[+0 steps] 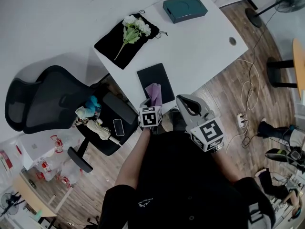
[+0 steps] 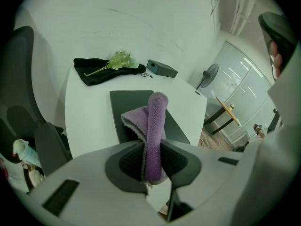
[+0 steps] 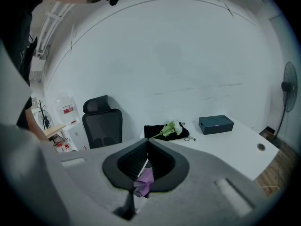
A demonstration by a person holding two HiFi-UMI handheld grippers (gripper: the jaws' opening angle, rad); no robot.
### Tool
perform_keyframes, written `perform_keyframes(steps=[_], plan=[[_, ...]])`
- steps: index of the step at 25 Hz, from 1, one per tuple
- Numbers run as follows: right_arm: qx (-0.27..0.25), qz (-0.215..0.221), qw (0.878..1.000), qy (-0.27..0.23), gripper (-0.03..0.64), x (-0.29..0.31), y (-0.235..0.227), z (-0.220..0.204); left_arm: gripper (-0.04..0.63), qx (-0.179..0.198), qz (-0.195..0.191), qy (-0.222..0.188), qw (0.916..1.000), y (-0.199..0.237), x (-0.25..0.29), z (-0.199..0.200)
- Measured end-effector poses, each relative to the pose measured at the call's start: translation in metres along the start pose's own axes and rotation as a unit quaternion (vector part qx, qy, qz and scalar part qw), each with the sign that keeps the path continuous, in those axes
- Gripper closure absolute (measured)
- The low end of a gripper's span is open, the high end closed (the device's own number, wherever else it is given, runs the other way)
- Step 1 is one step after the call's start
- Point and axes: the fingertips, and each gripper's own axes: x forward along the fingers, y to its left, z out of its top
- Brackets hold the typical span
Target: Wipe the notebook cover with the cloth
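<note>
A dark notebook (image 1: 151, 80) lies flat near the front edge of the white table (image 1: 200, 56). My left gripper (image 1: 151, 104) is shut on a purple cloth (image 1: 153, 92), which hangs folded over the notebook's near end. In the left gripper view the cloth (image 2: 154, 126) stands pinched between the jaws of the left gripper (image 2: 151, 150), with the notebook (image 2: 129, 109) just beyond it. My right gripper (image 1: 181, 100) hovers to the right of the cloth, off the table's front edge. In the right gripper view the right gripper (image 3: 147, 145) has its tips together and nothing held. The cloth (image 3: 145, 181) shows beyond them.
A black pouch (image 1: 114, 44) with white flowers (image 1: 135, 26) lies at the table's back left, and a teal box (image 1: 185, 7) sits at the back. A black office chair (image 1: 52, 101) holding toys and a phone stands left. Cables (image 1: 248, 94) trail on the wooden floor to the right.
</note>
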Motion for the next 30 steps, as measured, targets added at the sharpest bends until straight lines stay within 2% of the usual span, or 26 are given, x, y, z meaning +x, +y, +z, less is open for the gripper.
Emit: perform_keyframes(steps=[30], plan=[[0.011, -0.024, 1.0, -0.001, 0.614, 0.011, 0.045, -0.008, 0.522, 0.008, 0.005, -0.001, 1.0, 0.04, -0.022, -0.01]])
